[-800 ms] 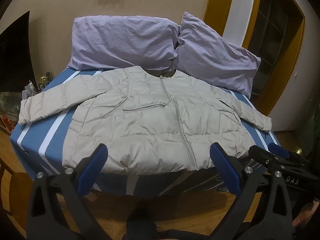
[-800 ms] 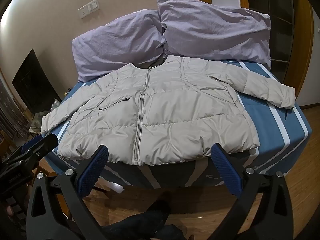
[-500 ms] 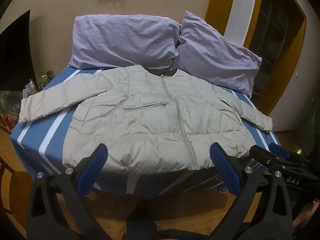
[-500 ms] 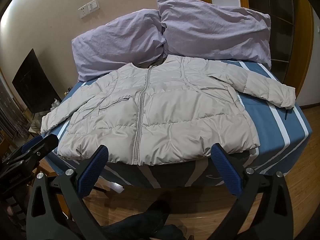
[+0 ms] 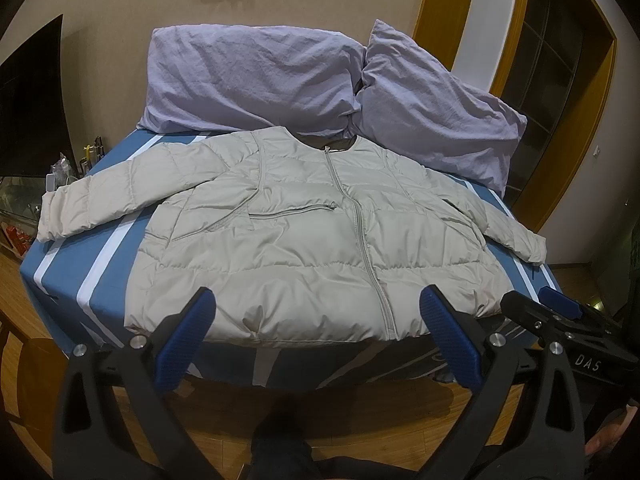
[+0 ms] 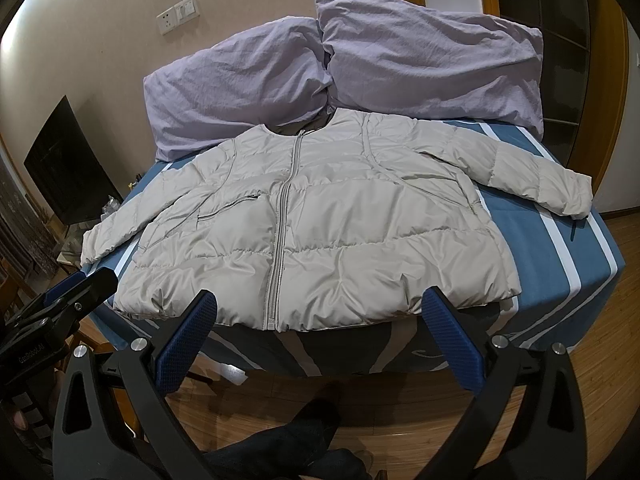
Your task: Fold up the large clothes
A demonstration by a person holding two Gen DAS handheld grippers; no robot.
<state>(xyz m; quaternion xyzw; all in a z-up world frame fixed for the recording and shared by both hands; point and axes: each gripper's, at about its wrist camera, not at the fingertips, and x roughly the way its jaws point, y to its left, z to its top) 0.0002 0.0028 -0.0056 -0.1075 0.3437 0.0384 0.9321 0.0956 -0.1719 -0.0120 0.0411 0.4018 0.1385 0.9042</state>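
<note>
Bed base hidden under the blue striped sheet; the near drop of the sheet sits in shadow, pattern there hard to read. Far sleeve cuff on the jacket's dark-screen side runs to the sheet edge, clutter beyond it too small to identify. Jacket collar lining tucked against the pillows, mostly covered. Person only visible as dark trouser legs at the frame bottom, below the jacket hem. Pale grey puffer jacket lies flat, front up, centred on the sheet, hem at the near edge, collar toward the pillows. Zip closed full length, both sleeves spread out sideways, quilted panels lightly creased, one zipped chest pocket beside the main zip. Left gripper hangs in front of the hem, jaws spread wide, nothing between them. Right gripper likewise, spread wide, clear of the jacket, not touching fabric.
</note>
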